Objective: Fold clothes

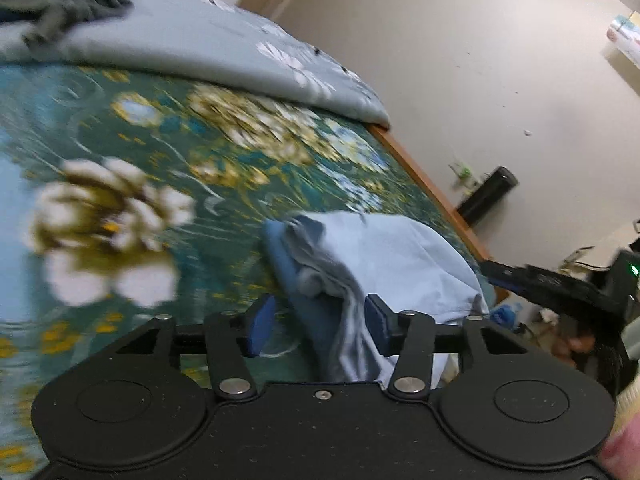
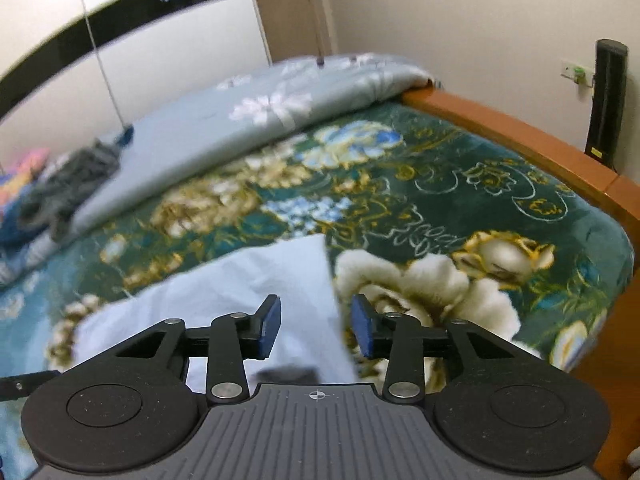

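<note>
Light blue garment (image 1: 384,252): pale blue cloth, partly folded, creased, with a darker blue layer beneath and a bunched grey-blue fold on top. It is laid on the bed (image 2: 520,216), on the green floral blanket (image 1: 168,168), near the wooden edge of the bed.

Left gripper (image 1: 320,322): blue pads are held spread, with a hanging fold of the garment between them; contact cannot be told.

Right gripper (image 2: 316,326): pads are spread above the garment's straight edge, and nothing is pinched.

Grey quilt (image 2: 224,132): folded along the far side of the bed.

Dark grey clothes (image 2: 72,184): heaped on the quilt.
</note>
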Tool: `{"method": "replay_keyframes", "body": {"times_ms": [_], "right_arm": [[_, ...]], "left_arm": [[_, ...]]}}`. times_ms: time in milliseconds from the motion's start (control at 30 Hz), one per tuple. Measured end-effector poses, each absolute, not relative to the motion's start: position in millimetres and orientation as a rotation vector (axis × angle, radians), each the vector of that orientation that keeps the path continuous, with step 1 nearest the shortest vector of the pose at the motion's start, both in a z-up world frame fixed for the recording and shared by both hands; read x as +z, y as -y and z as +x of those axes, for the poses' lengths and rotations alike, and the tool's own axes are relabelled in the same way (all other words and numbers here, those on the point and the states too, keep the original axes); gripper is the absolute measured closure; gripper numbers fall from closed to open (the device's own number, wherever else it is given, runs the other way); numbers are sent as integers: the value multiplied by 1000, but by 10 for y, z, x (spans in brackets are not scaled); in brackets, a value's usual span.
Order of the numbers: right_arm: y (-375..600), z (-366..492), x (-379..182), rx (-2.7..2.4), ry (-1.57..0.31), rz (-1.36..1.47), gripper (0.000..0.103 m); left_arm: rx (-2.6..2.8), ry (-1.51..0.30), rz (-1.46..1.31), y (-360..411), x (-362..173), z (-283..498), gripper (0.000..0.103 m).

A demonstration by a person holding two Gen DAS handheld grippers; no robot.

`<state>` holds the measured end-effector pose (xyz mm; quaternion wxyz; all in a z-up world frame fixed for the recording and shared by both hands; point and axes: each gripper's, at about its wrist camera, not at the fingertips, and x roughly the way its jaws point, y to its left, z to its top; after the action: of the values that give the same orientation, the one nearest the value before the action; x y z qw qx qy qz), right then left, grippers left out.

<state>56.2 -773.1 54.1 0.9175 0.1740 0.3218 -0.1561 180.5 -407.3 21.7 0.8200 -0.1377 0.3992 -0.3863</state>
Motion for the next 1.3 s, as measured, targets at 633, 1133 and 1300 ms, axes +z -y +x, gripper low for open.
{"method": "replay_keyframes", "body": {"times_ms": [633, 1133, 1300], "right_arm": [[5509, -100, 714, -270, -624, 339, 21], [3868, 125, 639, -69, -687, 267, 0], [3429, 242, 650, -12, -704, 234, 0]], "left_arm": [[-475, -642, -17, 1770, 699, 896, 5], [-219, -637, -22, 378, 479, 421, 2], [-174, -626, -35, 119, 465, 308, 2]]}}
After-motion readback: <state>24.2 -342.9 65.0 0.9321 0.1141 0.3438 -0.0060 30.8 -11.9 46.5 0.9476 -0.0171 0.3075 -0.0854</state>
